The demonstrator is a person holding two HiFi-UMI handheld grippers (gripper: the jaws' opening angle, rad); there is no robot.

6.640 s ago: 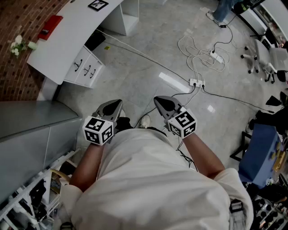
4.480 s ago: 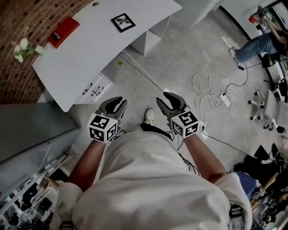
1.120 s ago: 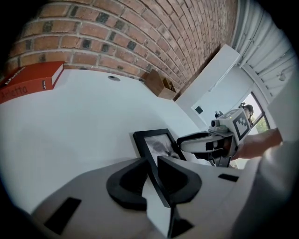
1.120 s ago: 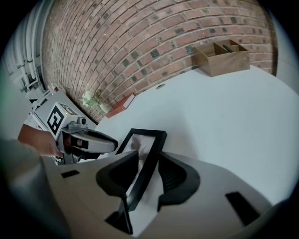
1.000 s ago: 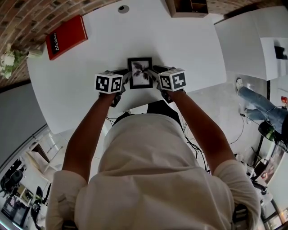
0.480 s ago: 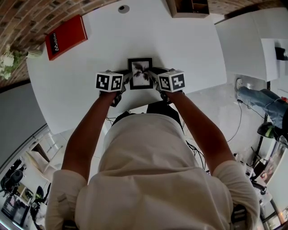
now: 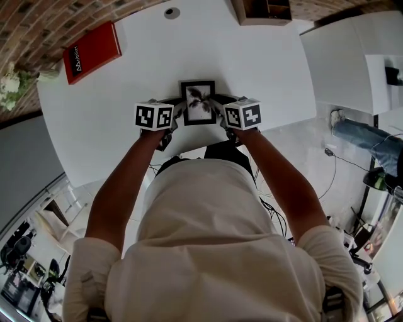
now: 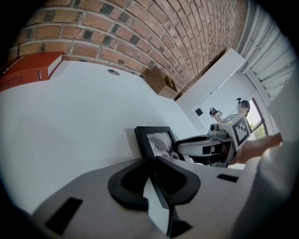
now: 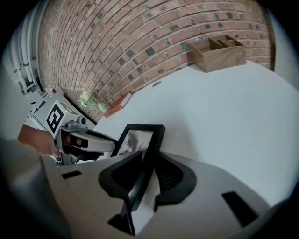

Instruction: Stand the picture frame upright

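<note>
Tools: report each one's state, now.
Left tool: closing on the picture frame, left edge.
Right tool: closing on the picture frame, right edge.

I've got a red book (image 7: 92,51) far left on the white table (image 7: 264,56). Wooden box (image 7: 263,11) far right, against the brick wall (image 9: 140,42).

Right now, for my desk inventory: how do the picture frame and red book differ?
The picture frame is black-rimmed, the red book red-covered. The frame is central, the left gripper and right gripper closing fingers on its sides; the book lies untouched at the far-left corner. Both are rectangular.
</note>
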